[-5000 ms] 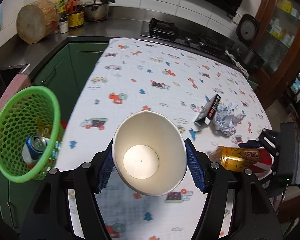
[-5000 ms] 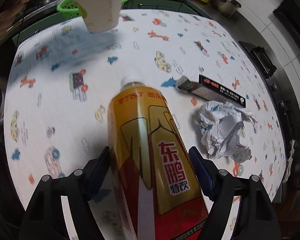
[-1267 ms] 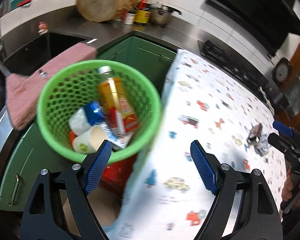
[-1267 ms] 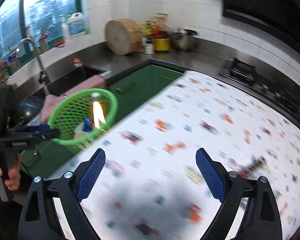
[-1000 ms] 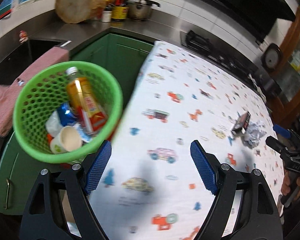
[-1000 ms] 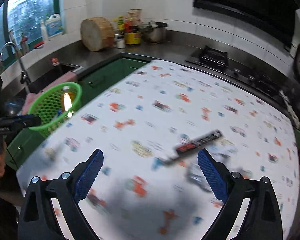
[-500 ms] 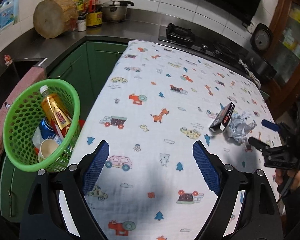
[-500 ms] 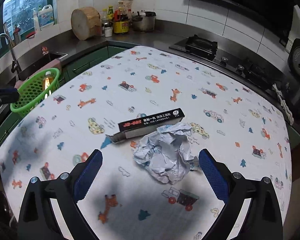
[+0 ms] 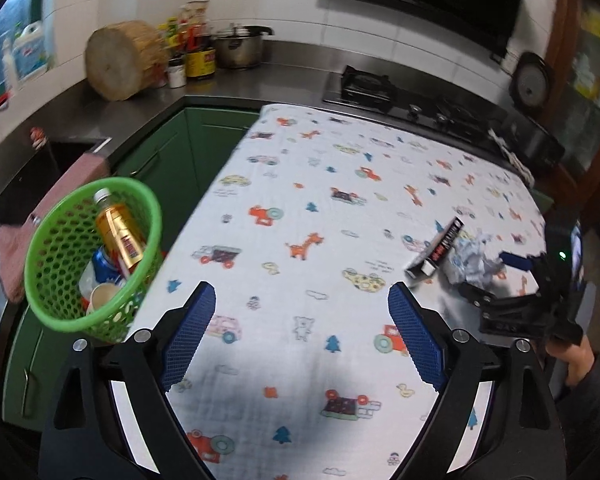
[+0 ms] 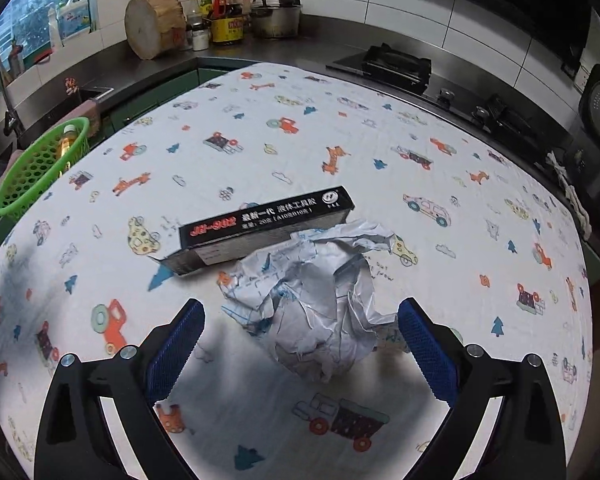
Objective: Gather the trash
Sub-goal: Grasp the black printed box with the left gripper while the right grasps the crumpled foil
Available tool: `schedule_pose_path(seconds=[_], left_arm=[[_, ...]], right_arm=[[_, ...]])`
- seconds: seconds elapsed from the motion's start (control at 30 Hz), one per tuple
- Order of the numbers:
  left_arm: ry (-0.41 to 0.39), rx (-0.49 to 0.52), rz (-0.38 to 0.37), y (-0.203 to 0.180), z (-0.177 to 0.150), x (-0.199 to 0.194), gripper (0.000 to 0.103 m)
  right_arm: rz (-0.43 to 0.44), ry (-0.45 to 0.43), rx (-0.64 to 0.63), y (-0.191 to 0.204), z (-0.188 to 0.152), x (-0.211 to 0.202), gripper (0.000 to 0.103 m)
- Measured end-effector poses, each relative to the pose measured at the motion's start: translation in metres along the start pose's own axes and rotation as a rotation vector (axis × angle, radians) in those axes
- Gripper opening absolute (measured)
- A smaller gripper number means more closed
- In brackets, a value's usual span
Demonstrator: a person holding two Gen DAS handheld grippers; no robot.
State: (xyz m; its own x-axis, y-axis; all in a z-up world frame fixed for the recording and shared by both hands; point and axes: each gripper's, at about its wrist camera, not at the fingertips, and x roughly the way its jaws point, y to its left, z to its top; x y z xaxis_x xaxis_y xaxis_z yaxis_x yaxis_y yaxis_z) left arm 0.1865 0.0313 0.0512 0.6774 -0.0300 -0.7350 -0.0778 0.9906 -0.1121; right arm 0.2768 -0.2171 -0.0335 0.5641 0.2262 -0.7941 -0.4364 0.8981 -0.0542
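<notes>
Right tool (image 10: 300, 344) spread wide, straddling the crumpled paper ball (image 10: 316, 300), which lies on the worktop (image 10: 260, 128) touching the black carton (image 10: 266, 228). Left tool (image 9: 300, 340) spread and empty, near the green basket (image 9: 40, 280). Ideally, lower over the paper's bulk, keep clear of the carton, and close gently until the ball compresses.

On the patterned cloth (image 10: 380, 140) lay one crumpled paper wad (image 10: 316, 304) and one black carton (image 10: 260, 228). One green basket (image 9: 40, 276) held one bottle (image 9: 118, 232), one can (image 9: 102, 268) and one cup (image 9: 104, 296) (others possibly hidden).
</notes>
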Motion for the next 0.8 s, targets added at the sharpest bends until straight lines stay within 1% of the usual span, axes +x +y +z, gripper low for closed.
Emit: schedule_pose_path(seconds=[0.13, 0.2, 0.27, 0.33, 0.4, 0.43, 0.53, 0.67, 0.8], left_arm=[[-0.003, 0.043, -0.022, -0.015, 0.005, 0.004, 0.087], [0.005, 0.051, -0.037, -0.02, 0.008, 0.008, 0.087], [0.017, 0.053, -0.067, -0.024, 0.012, 0.014, 0.087], [0.029, 0.061, -0.077, -0.029, 0.013, 0.02, 0.087], [0.043, 0.069, -0.089, -0.035, 0.015, 0.027, 0.087], [0.05, 0.076, -0.097, -0.038, 0.015, 0.031, 0.087], [0.069, 0.098, -0.111, -0.047, 0.015, 0.04, 0.087], [0.089, 0.119, -0.132, -0.06, 0.019, 0.055, 0.087], [0.114, 0.15, -0.16, -0.074, 0.02, 0.071, 0.087]], right_arm=[[0.001, 0.004, -0.002, -0.003, -0.002, 0.002, 0.094], [0.006, 0.004, -0.003, -0.004, -0.002, 0.003, 0.094], [0.01, 0.001, -0.006, -0.005, -0.002, 0.004, 0.094], [0.008, 0.002, -0.014, -0.005, -0.002, 0.005, 0.093], [0.006, 0.009, -0.024, -0.005, -0.001, 0.008, 0.087], [0.006, 0.013, -0.026, -0.006, -0.001, 0.01, 0.083], [0.008, 0.013, -0.018, -0.011, 0.0, 0.012, 0.08], [0.017, 0.006, 0.008, -0.021, 0.001, 0.013, 0.065], [0.041, -0.007, 0.046, -0.031, -0.001, 0.009, 0.055]])
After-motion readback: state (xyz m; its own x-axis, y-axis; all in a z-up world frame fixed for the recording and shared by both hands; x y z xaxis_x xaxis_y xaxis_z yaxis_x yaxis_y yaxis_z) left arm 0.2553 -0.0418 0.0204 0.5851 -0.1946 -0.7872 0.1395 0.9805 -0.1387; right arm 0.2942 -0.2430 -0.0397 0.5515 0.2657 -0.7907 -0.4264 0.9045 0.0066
